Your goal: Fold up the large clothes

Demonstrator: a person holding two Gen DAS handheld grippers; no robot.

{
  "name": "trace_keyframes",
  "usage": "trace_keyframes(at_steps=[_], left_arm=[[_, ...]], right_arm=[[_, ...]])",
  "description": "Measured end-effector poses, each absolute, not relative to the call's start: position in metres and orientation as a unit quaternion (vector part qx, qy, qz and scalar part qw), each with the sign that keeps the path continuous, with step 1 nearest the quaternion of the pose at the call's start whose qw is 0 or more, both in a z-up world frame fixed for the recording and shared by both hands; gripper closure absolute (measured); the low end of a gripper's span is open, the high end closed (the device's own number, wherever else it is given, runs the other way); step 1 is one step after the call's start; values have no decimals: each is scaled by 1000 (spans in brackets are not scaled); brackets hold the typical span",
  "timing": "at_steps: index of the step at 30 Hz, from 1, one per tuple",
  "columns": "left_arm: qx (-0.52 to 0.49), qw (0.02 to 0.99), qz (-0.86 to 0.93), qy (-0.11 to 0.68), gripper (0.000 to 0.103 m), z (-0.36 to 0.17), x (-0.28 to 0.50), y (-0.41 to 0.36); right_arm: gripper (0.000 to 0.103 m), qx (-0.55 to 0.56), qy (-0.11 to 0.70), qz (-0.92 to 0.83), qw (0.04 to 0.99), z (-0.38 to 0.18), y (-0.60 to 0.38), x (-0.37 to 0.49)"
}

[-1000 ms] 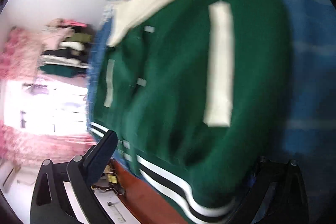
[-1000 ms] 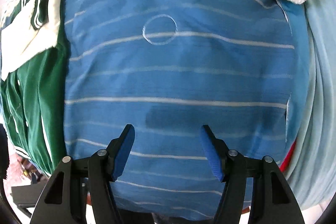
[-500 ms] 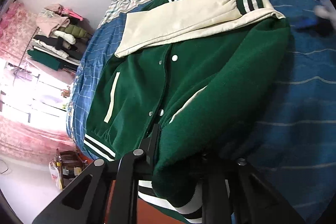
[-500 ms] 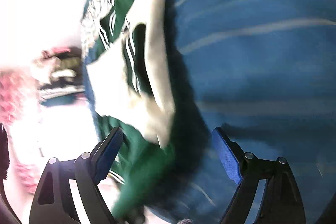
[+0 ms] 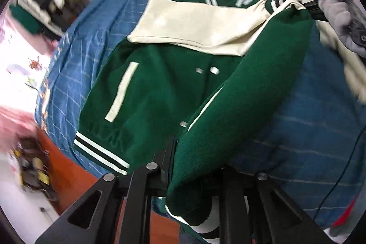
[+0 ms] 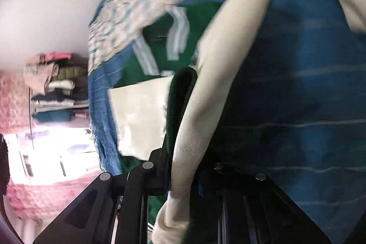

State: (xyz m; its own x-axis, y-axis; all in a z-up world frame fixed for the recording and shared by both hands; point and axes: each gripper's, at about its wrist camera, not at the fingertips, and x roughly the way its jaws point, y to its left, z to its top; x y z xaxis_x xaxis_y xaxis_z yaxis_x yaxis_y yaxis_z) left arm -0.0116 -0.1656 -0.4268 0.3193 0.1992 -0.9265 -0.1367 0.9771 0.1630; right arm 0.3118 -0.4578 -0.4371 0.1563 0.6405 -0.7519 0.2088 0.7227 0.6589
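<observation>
Folding right side of green varsity jacket with cream sleeves (image 5: pixel 164 93), spread on blue striped bed (image 5: pixel 308 129). Left hand-held gripper (image 5: pixel 194 166) clamps near hem; right hand-held gripper (image 6: pixel 189 166) pinches cream sleeve (image 6: pixel 217 74). Next: carry both leftward together, lay flat.

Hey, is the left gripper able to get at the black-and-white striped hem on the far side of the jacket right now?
Probably not: the left gripper is shut on the green jacket, so it is occupied; the striped hem lies uncovered beside it.

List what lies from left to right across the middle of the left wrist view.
clothes pile → blue striped bedspread → cream pocket stripe → snap buttons → folded-over green jacket side
</observation>
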Motion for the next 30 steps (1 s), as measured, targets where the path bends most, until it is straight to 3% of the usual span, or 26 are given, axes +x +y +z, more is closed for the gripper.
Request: trace_keyframes(at_steps=[4, 7, 10, 16, 19, 21, 25, 30], left_arm=[[-48, 808, 113, 576, 90, -411, -1, -90], [-126, 790, 129, 586, 90, -424, 11, -22], [-190, 771, 152, 589, 91, -452, 16, 32], [-262, 718, 170, 622, 88, -538, 26, 119], [-335, 693, 147, 621, 84, -558, 19, 148], [-378, 684, 136, 609, 82, -556, 9, 164], [-438, 673, 140, 579, 75, -543, -17, 187], [-399, 690, 206, 567, 59, -517, -35, 186]], right_arm=[[85, 277, 642, 163, 697, -377, -371, 337], [85, 214, 657, 167, 703, -369, -279, 364], [85, 153, 678, 168, 699, -387, -187, 379], [83, 37, 732, 123, 669, -490, -62, 403], [65, 26, 749, 116, 652, -507, -46, 407], [44, 72, 748, 174, 636, -497, -47, 411], [43, 185, 722, 306, 592, -461, -80, 419], [33, 179, 688, 248, 658, -427, -191, 436]])
